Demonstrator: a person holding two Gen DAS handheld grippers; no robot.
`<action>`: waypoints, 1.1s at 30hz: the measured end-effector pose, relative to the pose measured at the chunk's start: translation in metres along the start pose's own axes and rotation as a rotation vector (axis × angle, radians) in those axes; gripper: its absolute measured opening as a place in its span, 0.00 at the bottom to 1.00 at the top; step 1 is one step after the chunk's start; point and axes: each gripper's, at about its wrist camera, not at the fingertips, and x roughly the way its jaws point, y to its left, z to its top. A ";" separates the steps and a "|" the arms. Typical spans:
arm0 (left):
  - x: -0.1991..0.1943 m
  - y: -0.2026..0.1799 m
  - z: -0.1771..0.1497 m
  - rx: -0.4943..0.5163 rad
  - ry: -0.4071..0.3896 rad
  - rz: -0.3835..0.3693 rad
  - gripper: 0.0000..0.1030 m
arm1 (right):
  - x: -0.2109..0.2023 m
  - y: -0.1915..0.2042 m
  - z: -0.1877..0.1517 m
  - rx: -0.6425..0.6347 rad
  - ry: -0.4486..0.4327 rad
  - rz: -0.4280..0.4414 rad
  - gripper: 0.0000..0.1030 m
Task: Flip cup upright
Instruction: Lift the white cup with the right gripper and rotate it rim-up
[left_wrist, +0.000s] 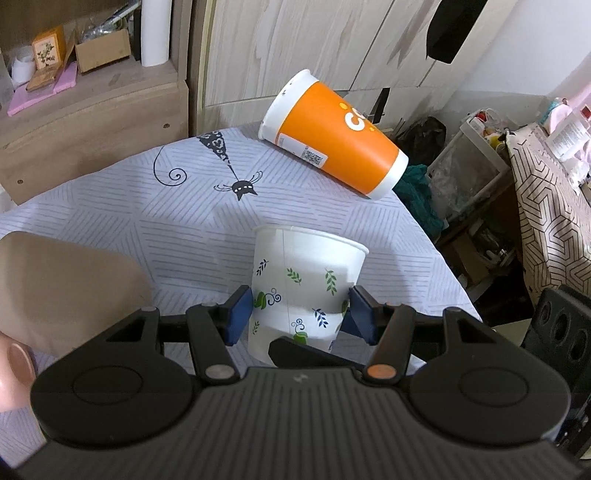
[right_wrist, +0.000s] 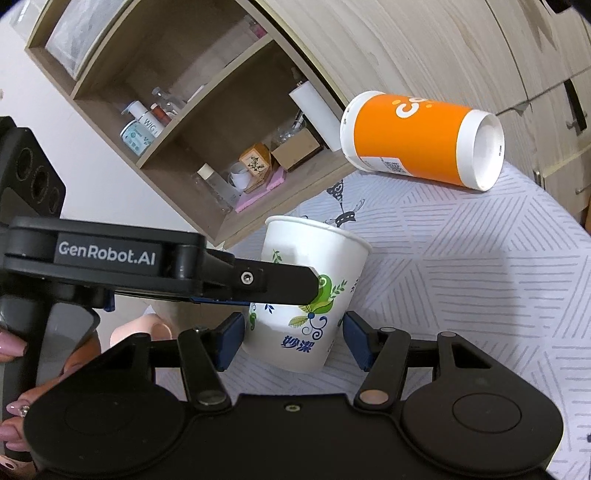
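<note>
A white paper cup with green and blue leaf prints (left_wrist: 303, 291) stands rim up on the striped tablecloth (left_wrist: 129, 221). My left gripper (left_wrist: 301, 314) is shut on it, blue pads pressed on both sides. In the right wrist view the same cup (right_wrist: 306, 295) sits between my right gripper's (right_wrist: 293, 338) pads; the left pad looks in contact, the right pad stands a little apart. The left gripper's black finger (right_wrist: 258, 282) crosses the cup there. An orange cup (left_wrist: 332, 136) lies on its side at the table's far edge, also seen in the right wrist view (right_wrist: 421, 138).
A wooden shelf unit (right_wrist: 207, 122) with bottles and boxes stands behind the table. Wooden cabinet doors (left_wrist: 295, 48) line the back. Right of the table are a clear plastic bin (left_wrist: 465, 170) and a patterned cloth (left_wrist: 550, 206). The table edge (left_wrist: 436, 243) curves close on the right.
</note>
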 end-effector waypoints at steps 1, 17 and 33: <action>-0.001 -0.001 -0.002 0.009 -0.009 0.000 0.55 | -0.001 0.001 -0.001 -0.013 -0.003 -0.002 0.63; -0.036 -0.019 -0.062 0.067 -0.174 0.018 0.55 | -0.029 0.024 -0.028 -0.238 -0.034 0.007 0.63; -0.108 0.013 -0.165 -0.032 -0.400 0.050 0.55 | -0.051 0.103 -0.076 -0.642 -0.089 0.100 0.58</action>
